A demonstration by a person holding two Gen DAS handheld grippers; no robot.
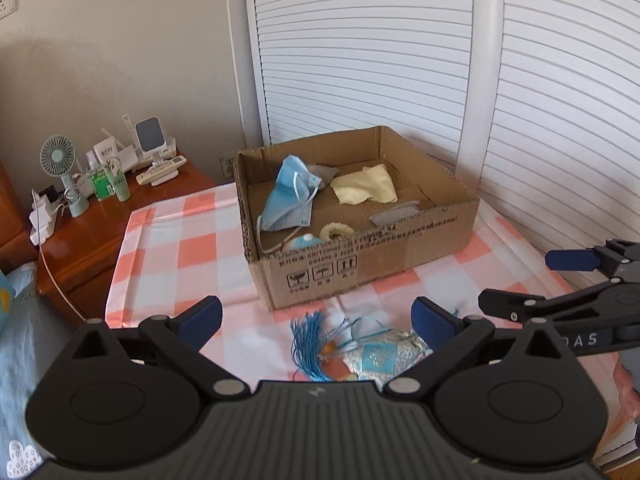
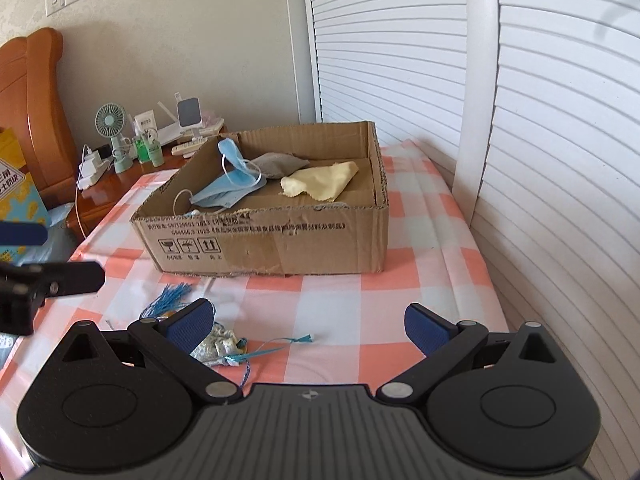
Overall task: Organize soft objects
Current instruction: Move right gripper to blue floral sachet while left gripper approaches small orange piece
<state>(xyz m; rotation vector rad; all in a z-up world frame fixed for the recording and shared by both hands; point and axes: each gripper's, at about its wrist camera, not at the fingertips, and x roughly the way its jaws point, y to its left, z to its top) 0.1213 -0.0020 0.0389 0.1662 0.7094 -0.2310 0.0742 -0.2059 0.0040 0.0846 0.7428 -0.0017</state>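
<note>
The left gripper (image 1: 318, 322) hung with its jaws spread wide and empty over a small silver-and-blue sachet (image 1: 378, 356) with a blue tassel (image 1: 308, 340), which lay on the pink checked cloth (image 1: 168, 248) just in front of the cardboard box (image 1: 360, 264). The right gripper (image 2: 306, 322) was likewise wide apart, holding nothing, the sachet beside its left finger. Letters "DAS" showed on the right tool's arm. The box front bore three handling symbols and printed Chinese text, too blurred to read. Inside lay a blue face mask (image 1: 290, 196), a yellow cloth (image 1: 366, 185), a grey cloth (image 2: 280, 164) and a cream ring-shaped item (image 1: 336, 232). Beyond, a small fan (image 1: 58, 158) stood on the wooden nightstand (image 1: 92, 224).
</note>
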